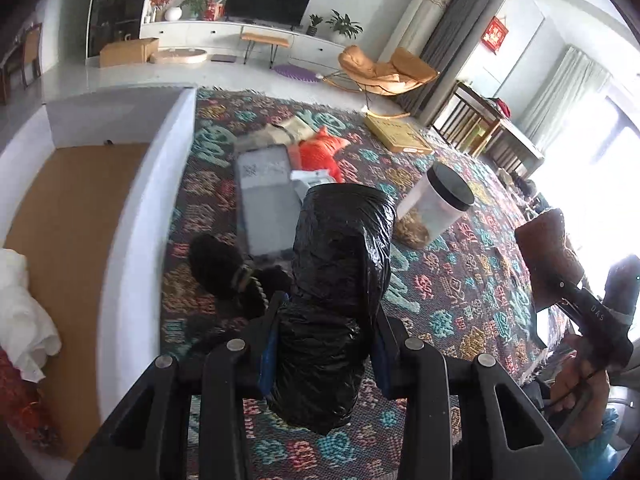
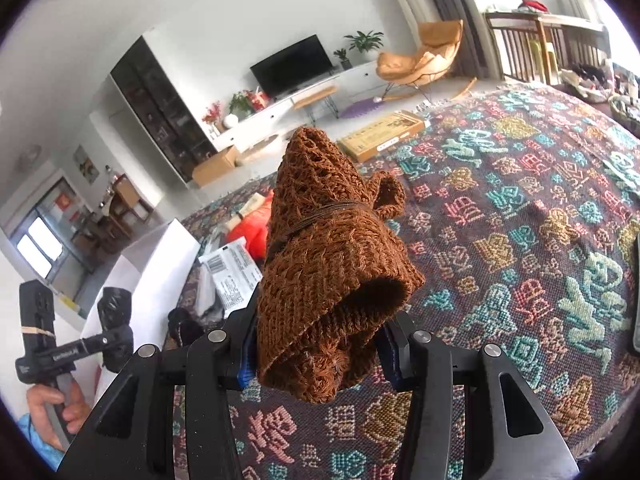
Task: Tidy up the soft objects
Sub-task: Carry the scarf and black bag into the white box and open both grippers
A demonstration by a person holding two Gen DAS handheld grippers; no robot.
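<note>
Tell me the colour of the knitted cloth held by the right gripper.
Rusty brown; the tied knitted woollen cloth shows best in the right wrist view.

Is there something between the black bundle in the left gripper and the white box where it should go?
Nothing visible blocks it. The left gripper holds the black plastic bundle above the patterned cloth, and the white box stands open to its left. Only the near box wall must be cleared; a white cloth already lies inside.

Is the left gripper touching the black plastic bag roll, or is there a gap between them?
Touching. In the left wrist view, the left gripper has both fingers pressed against the sides of the black plastic bag roll, which is held above the patterned cloth.
</note>
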